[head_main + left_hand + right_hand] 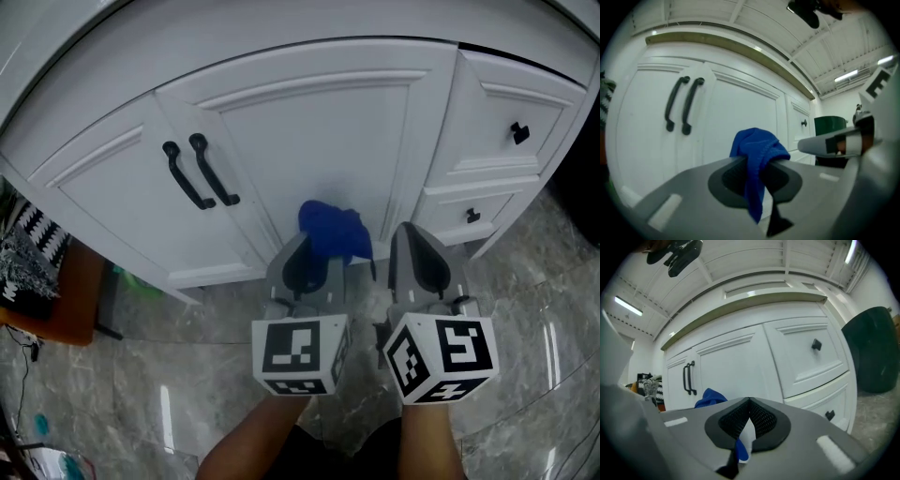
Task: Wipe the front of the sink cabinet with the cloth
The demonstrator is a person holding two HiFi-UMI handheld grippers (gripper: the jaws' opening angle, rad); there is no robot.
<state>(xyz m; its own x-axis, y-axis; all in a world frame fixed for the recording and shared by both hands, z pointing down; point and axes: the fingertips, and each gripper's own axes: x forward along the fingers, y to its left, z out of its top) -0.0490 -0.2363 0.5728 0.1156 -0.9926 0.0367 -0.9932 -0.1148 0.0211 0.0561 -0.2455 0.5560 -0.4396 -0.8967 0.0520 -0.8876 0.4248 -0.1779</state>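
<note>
In the head view, the left gripper is in the lower middle, and its jaws are closed on a blue cloth. The cloth lies against the lower part of the white cabinet, under the two black handles. The right gripper is just beside it, low in the frame over the grey floor.

In the left gripper view, the cloth is pinched at the centre of the left gripper and hangs down. The handles are at the upper left.

In the right gripper view, the jaws of the right gripper are together at the tips, with nothing held. The cloth shows at the left and a drawer knob at the upper right.
</note>
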